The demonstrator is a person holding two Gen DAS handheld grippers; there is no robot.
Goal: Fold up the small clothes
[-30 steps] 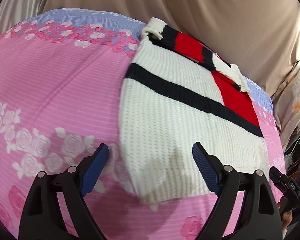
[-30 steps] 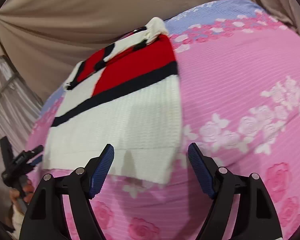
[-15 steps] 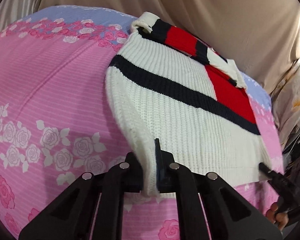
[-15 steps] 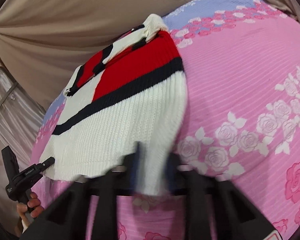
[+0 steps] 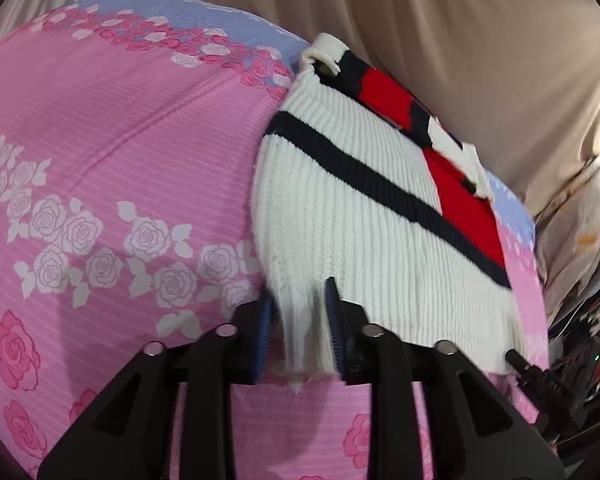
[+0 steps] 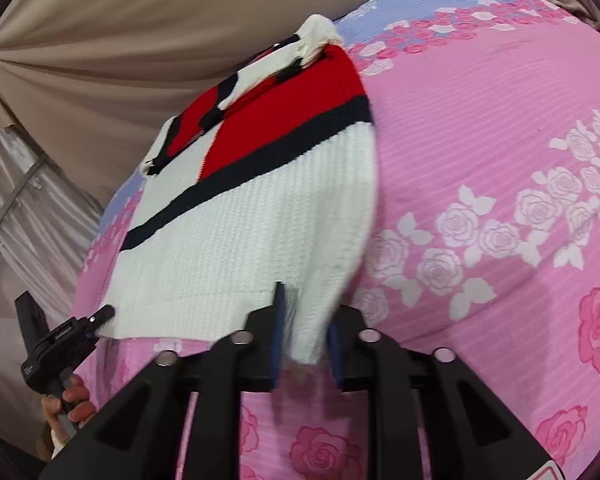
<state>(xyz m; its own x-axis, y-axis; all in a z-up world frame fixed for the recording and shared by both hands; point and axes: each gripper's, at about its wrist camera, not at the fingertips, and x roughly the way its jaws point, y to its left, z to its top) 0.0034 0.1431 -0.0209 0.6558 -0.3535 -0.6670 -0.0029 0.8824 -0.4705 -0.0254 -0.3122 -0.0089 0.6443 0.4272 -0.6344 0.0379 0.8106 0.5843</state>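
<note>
Since half a second ago, when each pair of jaws was pinched tight on a hem corner of the knitted sweater point(image 5: 340, 216), both have parted somewhat, and a second ago they stood wide apart above the hem. The left gripper point(image 5: 300, 320) now has its jaws opening with the near left hem corner between them; the cloth hangs in the gap, and the blue pads do not look to be pressing it. The right gripper point(image 6: 304, 332) shows the same: jaws opening, the near right hem corner loose between them. The sweater lies flat on the pink rose-printed bedspread point(image 5: 100, 160), collar toward the far edge by the beige curtain point(image 5: 460, 20), hem toward the near edge. The person's left hand point(image 6: 66, 400) shows on the grip in the right wrist view. I judge the hold to be slackening, so the hem-to-collar fold has not begun and the corners likely need pinching again.
</note>
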